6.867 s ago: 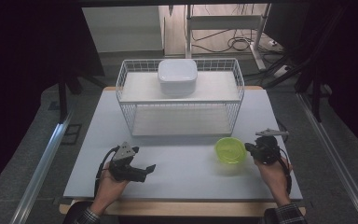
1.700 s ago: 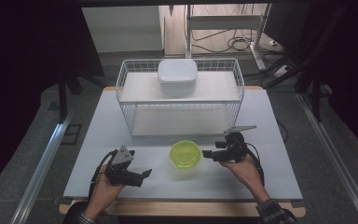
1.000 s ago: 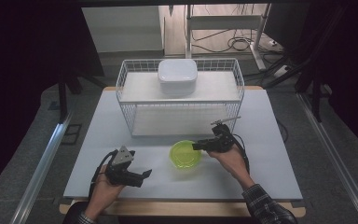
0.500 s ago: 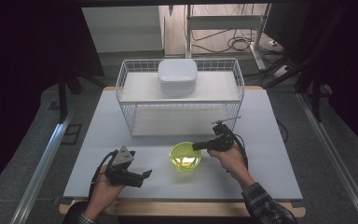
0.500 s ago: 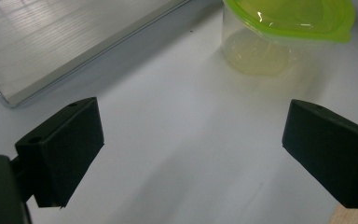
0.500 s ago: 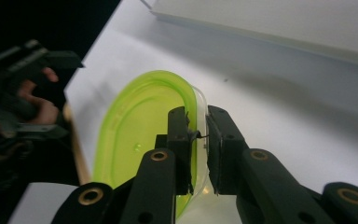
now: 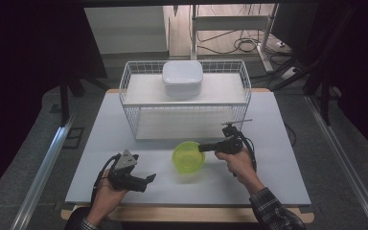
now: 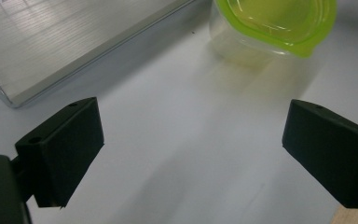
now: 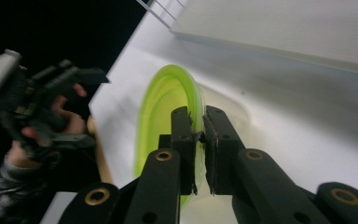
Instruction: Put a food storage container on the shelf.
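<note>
Green bowl (image 7: pixel 188 156), frame centre: nothing visible inside, rim pinched by right gripper (image 7: pixel 202 147). Wire basket (image 7: pixel 134 120), above: holds white lidded container (image 7: pixel 182 78). Left gripper (image 7: pixel 150 178), lower left: jaws apart, holding nothing.

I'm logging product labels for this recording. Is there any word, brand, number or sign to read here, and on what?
None: no readable text on the translucent lime-green plastic bowl, the white lidded plastic container, the white wire basket, the right gripper pinching the bowl's rim, or the open left gripper.
</note>
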Motion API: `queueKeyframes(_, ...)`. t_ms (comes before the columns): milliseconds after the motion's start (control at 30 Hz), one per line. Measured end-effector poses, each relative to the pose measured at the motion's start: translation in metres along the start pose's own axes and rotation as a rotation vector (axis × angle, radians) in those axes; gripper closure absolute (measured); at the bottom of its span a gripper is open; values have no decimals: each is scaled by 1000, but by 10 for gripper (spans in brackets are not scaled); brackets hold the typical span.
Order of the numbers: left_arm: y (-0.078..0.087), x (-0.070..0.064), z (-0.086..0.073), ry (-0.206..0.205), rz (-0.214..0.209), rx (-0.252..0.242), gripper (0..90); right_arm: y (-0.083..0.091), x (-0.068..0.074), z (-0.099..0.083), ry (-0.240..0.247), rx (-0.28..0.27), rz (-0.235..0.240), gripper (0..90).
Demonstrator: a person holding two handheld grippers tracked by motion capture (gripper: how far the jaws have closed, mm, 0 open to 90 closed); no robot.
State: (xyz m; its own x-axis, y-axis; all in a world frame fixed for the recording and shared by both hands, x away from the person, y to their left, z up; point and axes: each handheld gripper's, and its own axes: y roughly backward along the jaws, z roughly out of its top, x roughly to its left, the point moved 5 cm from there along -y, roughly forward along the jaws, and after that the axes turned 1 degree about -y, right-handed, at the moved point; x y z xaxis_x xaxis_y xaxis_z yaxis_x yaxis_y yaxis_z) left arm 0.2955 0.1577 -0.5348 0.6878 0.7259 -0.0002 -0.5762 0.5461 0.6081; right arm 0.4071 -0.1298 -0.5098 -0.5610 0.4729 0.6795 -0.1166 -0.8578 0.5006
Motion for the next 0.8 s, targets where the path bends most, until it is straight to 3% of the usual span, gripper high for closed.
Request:
queueKeyframes(167,0,0,0,1,-1,0,49,1,1,2,25,-2,-20,833)
queueKeyframes(300,-1,0,0,0,-2,3,50,0,-6,3,58,-7,-130,801)
queueKeyframes(467,-2,-1,-1,0,-6,8,50,-2,-20,4,46,-10,-183,763)
queueKeyframes(600,-2,0,-1,0,-5,7,50,-4,-27,2,14,-17,-169,712)
queueKeyframes(800,-2,-1,-1,-1,-5,9,50,-3,-26,2,-3,-21,-181,669)
